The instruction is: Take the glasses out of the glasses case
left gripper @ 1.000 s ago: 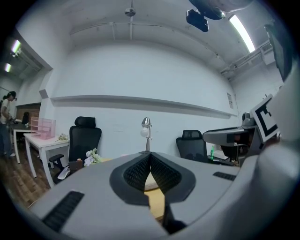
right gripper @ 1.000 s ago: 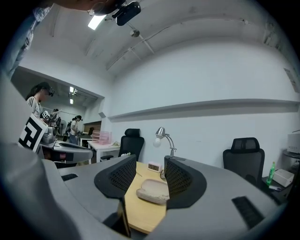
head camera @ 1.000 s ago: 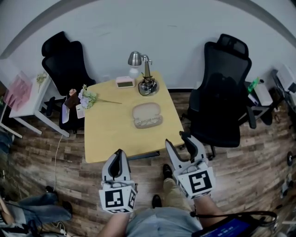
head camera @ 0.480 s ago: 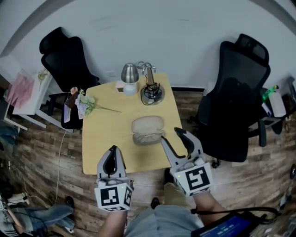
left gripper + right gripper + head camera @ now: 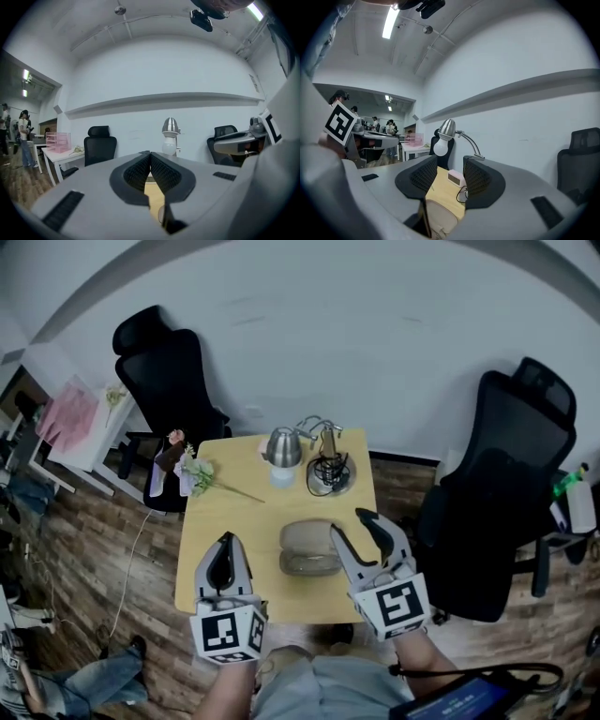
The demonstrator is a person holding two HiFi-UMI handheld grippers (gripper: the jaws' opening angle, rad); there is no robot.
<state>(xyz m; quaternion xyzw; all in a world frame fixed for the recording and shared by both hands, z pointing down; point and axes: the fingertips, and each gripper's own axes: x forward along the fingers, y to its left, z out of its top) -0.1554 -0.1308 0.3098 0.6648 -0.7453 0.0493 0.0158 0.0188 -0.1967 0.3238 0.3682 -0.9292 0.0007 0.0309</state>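
Matt glasses case [image 5: 302, 536], smooth wooden table [image 5: 217, 554], shiny metal lamp [image 5: 282, 446].

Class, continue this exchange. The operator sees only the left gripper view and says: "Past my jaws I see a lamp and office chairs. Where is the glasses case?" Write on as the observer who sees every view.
Observer: In the head view the glasses case lies open on the yellow table, to the right of your left hand-held gripper.
Operator: And the other gripper?
Observer: The right hand-held gripper hangs at the case's right edge. Its jaws are closing, with nothing between them.
Operator: Is anything near the lamp?
Observer: The right gripper view shows a small pink clock on the table near the lamp's base.
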